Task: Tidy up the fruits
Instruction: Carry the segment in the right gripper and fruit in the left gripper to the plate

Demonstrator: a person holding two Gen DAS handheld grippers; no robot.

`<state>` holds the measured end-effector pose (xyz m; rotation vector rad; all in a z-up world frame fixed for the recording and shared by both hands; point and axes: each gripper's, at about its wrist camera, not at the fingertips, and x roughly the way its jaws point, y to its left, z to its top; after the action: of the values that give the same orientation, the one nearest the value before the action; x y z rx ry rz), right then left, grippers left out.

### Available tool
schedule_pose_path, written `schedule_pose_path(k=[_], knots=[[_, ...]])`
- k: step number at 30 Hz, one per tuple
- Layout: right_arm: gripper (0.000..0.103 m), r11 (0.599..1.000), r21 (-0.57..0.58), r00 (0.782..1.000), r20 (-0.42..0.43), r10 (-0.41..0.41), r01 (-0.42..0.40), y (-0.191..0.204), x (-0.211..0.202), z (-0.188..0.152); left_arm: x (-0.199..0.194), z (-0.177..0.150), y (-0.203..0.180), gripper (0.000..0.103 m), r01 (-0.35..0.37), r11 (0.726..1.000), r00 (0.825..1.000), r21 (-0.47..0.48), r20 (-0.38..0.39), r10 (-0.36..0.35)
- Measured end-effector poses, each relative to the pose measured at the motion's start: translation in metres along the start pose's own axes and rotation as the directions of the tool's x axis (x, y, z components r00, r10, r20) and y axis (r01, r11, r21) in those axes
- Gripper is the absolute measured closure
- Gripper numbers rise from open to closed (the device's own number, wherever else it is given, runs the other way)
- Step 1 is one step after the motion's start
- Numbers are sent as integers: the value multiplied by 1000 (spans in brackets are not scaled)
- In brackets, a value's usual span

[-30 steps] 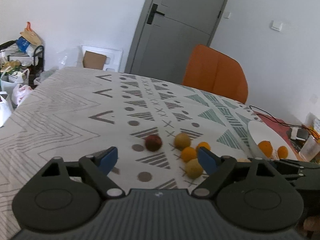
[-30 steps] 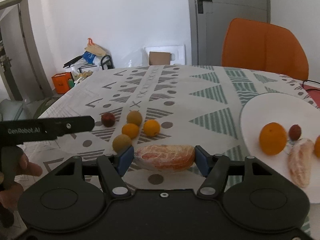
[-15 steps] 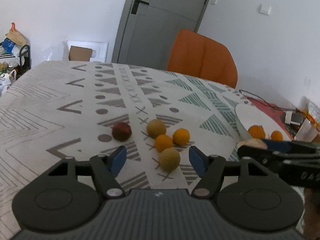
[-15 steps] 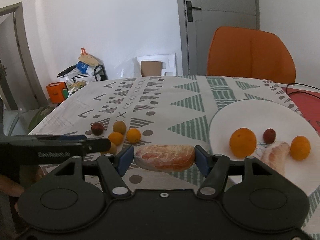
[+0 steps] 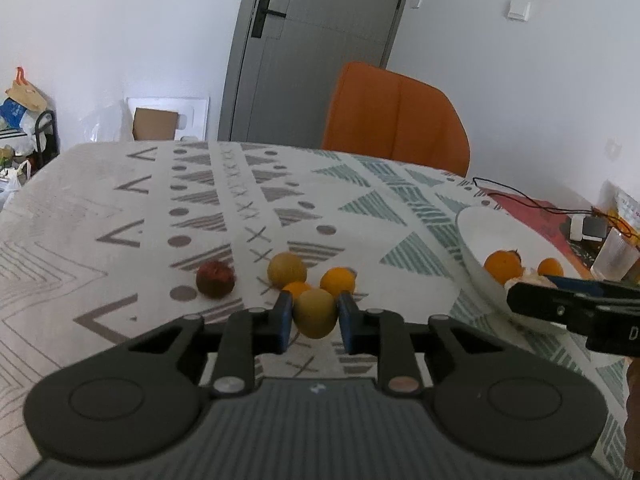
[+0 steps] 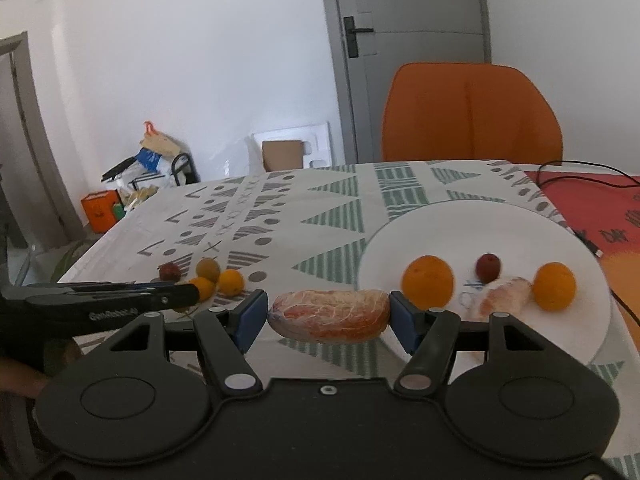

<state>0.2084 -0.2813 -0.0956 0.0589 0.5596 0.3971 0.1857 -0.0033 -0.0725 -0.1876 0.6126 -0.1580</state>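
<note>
The left gripper [image 5: 315, 317] squeezed a round yellow-green fruit [image 5: 315, 318] near the other small fruits [image 5: 338, 280] on the tablecloth [image 5: 120, 208]. The right gripper [image 6: 328, 315] pinched a peeled orange piece [image 6: 328, 315] beside the white plate [image 6: 460, 224], farther right.

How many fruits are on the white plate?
4 on the plate: a big orange, a little red fruit, a peeled piece and another orange. The gripper in front may hide more.
</note>
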Motion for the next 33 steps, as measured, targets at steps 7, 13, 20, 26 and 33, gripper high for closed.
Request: schedule_pose_path(k=[7,13,20,26,33], knots=[[40,999,42,999,37,-14,13,-20,-12,0,-7,10,-21,80,3,999,999,43,33,-5],[40,996,77,997,60,-47,42,-42,-24,-2,-4,14,-43,80,29,996,999,79,43,-32],[40,988,128,992,80,-94,83,-72,-37,-5,4,20,-73,80,66,990,996,124,44,-72],[40,981,163,989,83,-121,106,-93,-42,-12,13,24,-94,80,88,983,995,161,41,-96],[40,972,197,986,87,-145,126,-111,-42,-14,24,26,-114,80,104,976,993,192,29,-112]])
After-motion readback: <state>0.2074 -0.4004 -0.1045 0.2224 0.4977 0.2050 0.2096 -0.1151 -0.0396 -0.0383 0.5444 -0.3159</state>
